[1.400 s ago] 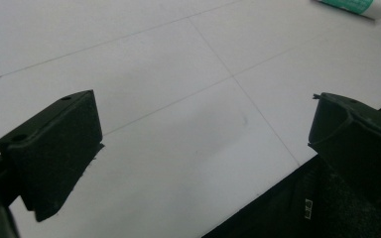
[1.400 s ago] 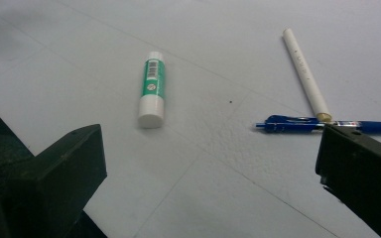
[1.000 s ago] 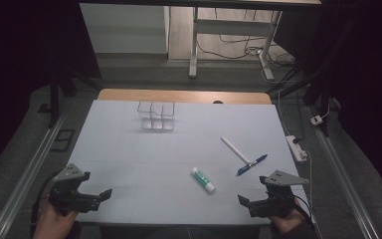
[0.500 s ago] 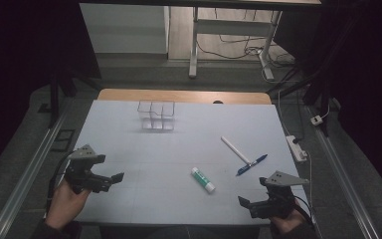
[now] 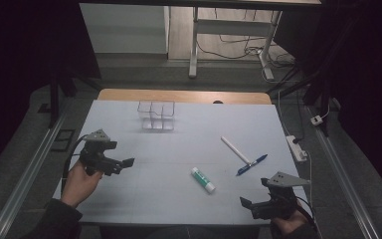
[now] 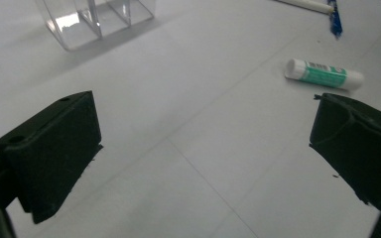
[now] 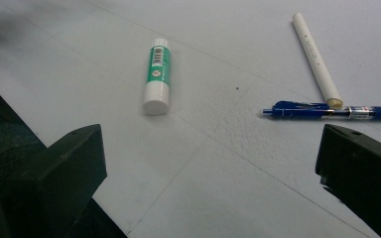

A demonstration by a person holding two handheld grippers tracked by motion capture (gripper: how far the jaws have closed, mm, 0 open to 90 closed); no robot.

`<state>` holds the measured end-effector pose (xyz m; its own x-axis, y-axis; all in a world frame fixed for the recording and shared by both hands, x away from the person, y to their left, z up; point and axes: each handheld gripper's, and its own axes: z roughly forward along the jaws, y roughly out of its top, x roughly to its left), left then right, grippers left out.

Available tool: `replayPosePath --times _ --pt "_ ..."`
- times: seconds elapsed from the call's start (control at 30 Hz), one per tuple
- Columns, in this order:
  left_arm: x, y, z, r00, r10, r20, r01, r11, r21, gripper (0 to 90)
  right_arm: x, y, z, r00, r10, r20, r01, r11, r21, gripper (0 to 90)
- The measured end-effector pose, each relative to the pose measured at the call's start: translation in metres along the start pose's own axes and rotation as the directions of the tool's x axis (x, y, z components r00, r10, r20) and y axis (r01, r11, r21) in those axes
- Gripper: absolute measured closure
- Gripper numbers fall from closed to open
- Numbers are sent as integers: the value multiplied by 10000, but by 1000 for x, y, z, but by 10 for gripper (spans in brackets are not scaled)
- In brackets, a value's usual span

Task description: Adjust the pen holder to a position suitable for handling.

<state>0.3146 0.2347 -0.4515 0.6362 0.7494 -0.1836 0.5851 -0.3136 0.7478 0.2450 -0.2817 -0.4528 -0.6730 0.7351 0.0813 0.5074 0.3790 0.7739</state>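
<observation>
Approach matters: left gripper (jaws spread, empty) should line up across the glue stick, lying nearer the person than the clear organizer; right gripper waits spread.

A white counter with faint grid lines carries four things. A clear divided organiser stands near its far edge. A green-and-white glue stick lies toward the near middle. To its right, a white marker and a blue pen lie touching at their ends.
</observation>
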Motion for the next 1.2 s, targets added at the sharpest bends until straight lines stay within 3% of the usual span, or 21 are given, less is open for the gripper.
replayPosePath --times 0.07,0.13,0.2,0.27,0.33,0.5,0.67,0.77,1.07,1.2 --pt "4 6 4 9999 -13 -172 14 10000 71 0 0 0 0 10000 -7 -17 7 10000 8 0" --pt "12 13 12 9989 -445 -155 447 9989 102 0 0 0 0 10000 -43 -29 43 10000 7 0" --pt "15 17 17 9981 -582 -179 585 9982 143 3 0 0 0 10000 -62 -44 62 10000 14 0" --pt "17 19 20 9979 -565 -311 573 9981 232 2 0 0 0 10000 -68 -56 68 10000 31 0" --pt "21 27 27 9956 -383 -855 418 9983 396 1 0 0 0 10000 -72 -58 73 10000 50 0" --pt "31 38 35 9937 -532 -983 575 9975 410 1 0 0 0 9999 -73 -71 74 9999 75 0" --pt "42 52 47 9906 -413 -1308 493 9970 590 1 0 0 0 9999 -105 -105 106 9999 85 0" --pt "50 60 52 9885 -581 -1398 669 9960 594 2 0 0 0 9999 -80 -129 82 9999 89 0" --pt "75 85 67 9749 -1047 -1964 1200 9905 675 48 0 0 0 9997 -120 -194 122 9999 102 0" --pt "86 96 73 9649 -1187 -2344 1396 9874 743 63 0 -1 1 9997 -82 -228 83 10000 52 0"
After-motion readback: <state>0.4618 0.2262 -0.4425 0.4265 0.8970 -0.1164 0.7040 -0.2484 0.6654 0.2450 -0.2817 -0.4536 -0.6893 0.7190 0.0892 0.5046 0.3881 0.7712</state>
